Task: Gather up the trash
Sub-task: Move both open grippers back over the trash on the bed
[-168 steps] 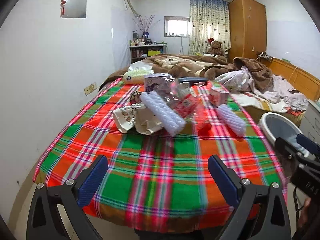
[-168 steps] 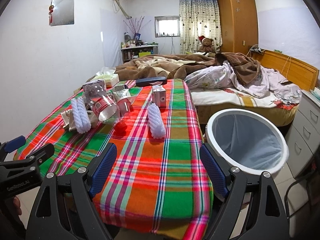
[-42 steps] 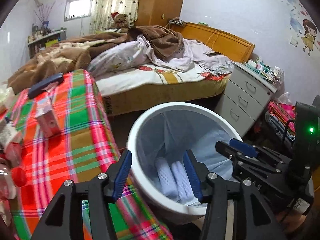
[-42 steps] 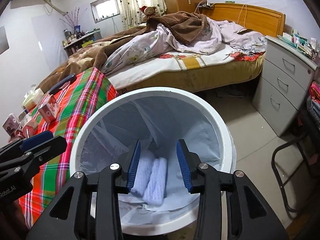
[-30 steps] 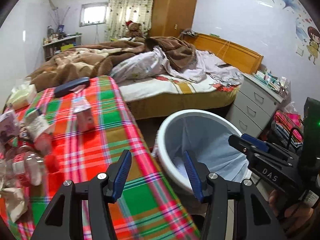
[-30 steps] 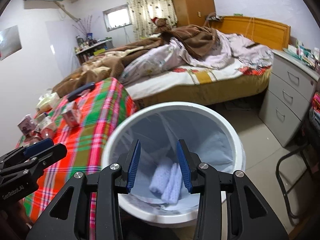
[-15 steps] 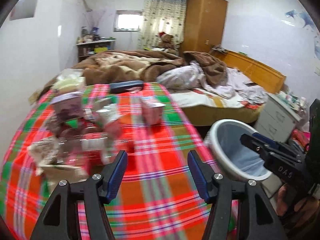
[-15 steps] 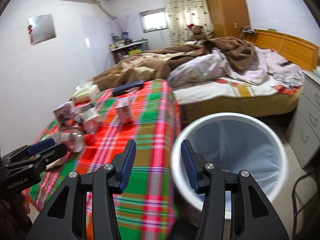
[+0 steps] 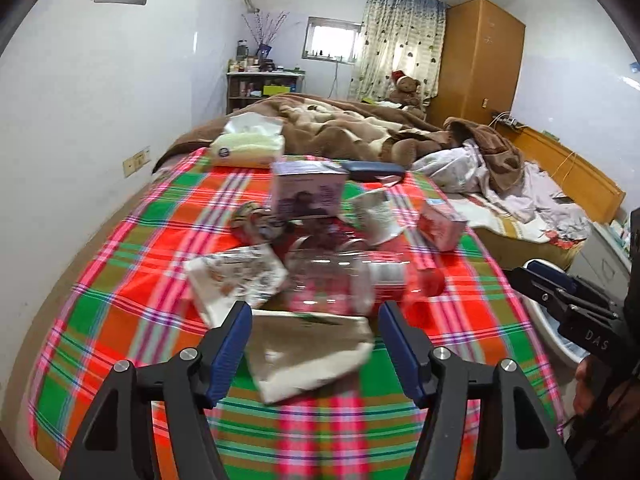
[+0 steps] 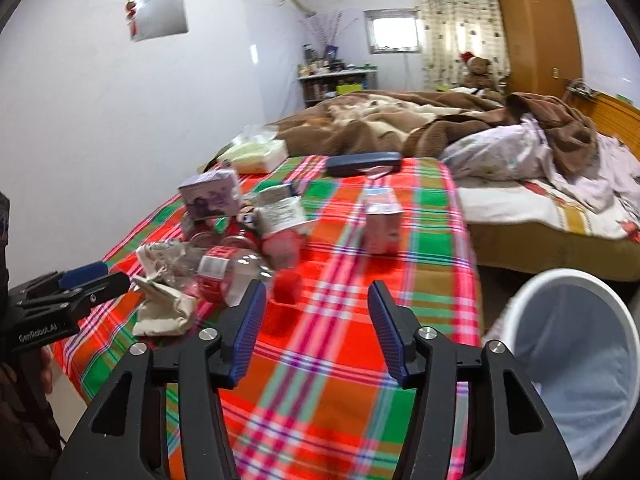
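Observation:
Trash lies in a heap on the plaid table (image 9: pixel 132 360): a clear plastic bottle (image 9: pixel 344 280) with a red cap (image 10: pixel 286 286), a crumpled beige paper bag (image 9: pixel 308 350), a white printed wrapper (image 9: pixel 236 276), a purple box (image 9: pixel 306 194) and a pink carton (image 9: pixel 440 226). My left gripper (image 9: pixel 314 344) is open and empty just above the paper bag. My right gripper (image 10: pixel 314 330) is open and empty over the table, right of the heap. The white bin (image 10: pixel 576 344) stands at the table's right side.
A dark blue case (image 9: pixel 374 170) and a tissue pack (image 9: pixel 248 146) lie at the table's far end. An unmade bed (image 10: pixel 520 168) with blankets stands beyond. A white wall runs along the table's left side.
Both grippers have swung left from the bin, where two white rolls lie, back over the table. My left gripper has come close to the trash heap. Both have stayed open.

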### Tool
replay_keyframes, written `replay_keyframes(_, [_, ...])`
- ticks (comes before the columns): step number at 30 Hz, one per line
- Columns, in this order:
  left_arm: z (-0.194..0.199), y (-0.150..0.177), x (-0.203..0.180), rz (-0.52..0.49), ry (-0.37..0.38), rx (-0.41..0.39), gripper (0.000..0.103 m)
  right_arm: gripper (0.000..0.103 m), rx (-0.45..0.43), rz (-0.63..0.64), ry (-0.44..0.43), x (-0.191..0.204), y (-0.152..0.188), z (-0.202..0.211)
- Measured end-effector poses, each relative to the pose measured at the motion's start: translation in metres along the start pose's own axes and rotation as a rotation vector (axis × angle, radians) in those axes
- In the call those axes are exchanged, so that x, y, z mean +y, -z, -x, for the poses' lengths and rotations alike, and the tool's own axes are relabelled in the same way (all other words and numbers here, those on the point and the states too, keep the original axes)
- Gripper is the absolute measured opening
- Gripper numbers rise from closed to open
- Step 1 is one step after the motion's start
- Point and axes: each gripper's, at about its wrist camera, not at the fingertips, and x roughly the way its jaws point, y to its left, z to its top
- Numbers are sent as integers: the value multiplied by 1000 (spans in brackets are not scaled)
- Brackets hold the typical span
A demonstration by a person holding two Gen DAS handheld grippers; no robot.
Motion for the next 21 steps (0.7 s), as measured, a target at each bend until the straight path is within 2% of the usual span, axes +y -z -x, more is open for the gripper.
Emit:
replay_keyframes(7, [-20, -5, 23, -9, 7, 32, 66, 60, 47, 29, -68, 14, -12, -26])
replay_keyframes(10, [-34, -6, 24, -54, 37, 63, 68, 62, 59, 107, -81, 26, -17, -37])
replay_keyframes(12, [-44, -3, 23, -73, 20, 84, 68, 62, 71, 134, -90, 28, -16, -42])
replay_keyframes(14, [-53, -1, 24, -82, 51, 110, 68, 62, 98, 118, -121, 26, -17, -48])
replay_keyframes(17, [-63, 3, 24, -107, 51, 140, 68, 62, 73, 110, -176, 26, -26, -48])
replay_keyframes(21, [-74, 9, 20, -124, 96, 182, 68, 63, 119, 135, -181, 32, -30, -65])
